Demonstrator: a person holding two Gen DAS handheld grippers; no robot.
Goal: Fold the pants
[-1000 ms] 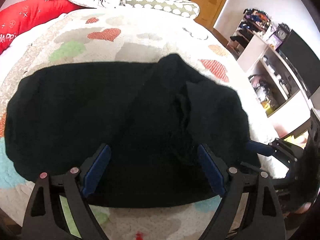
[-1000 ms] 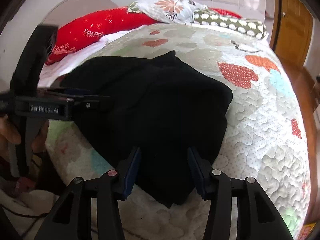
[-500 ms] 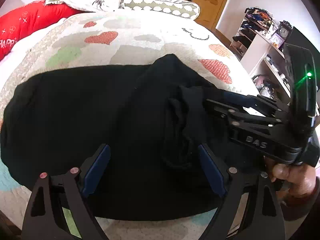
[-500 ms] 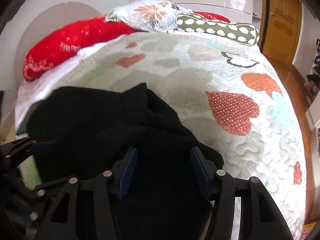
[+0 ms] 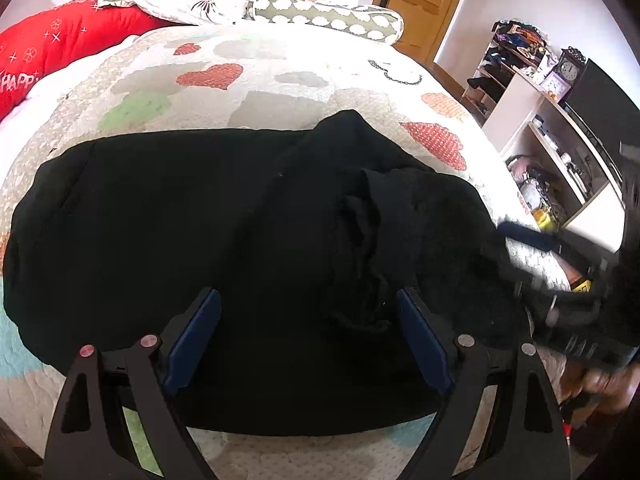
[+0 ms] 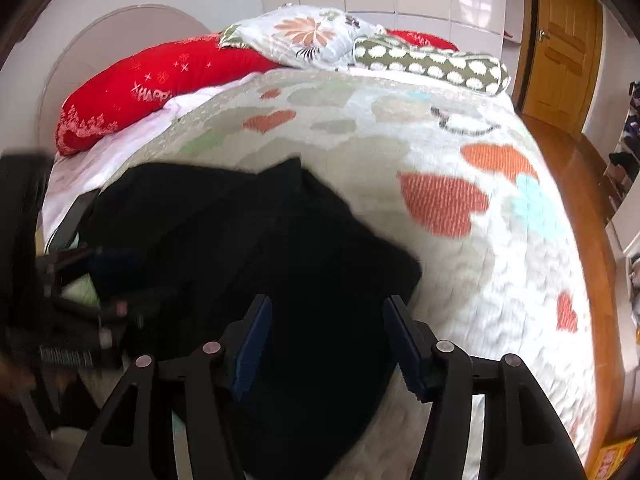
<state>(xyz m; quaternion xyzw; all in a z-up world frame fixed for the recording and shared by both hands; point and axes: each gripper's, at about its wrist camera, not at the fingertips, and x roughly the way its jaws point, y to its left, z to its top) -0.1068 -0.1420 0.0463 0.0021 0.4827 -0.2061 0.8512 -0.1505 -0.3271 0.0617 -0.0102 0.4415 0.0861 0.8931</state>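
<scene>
Your black pants point(image 5: 240, 248) lie folded across the near part of the quilt point(image 5: 280, 80), a bunched ridge on their right half. Your left gripper point(image 5: 308, 336) hangs over them with jaws wide, gripping nothing. Your right gripper point(image 6: 326, 340) is opening above the pants' right end, pads clear of cloth

Free room: bare quilt point(image 6: 460, 264) beyond and right of the black pants point(image 5: 200, 240), open to you up to the pillows point(image 6: 208, 68) at the head end. Obstacles: white shelf unit point(image 5: 560, 152) close by bed's right edge; other gripper crowds pants' near side.
</scene>
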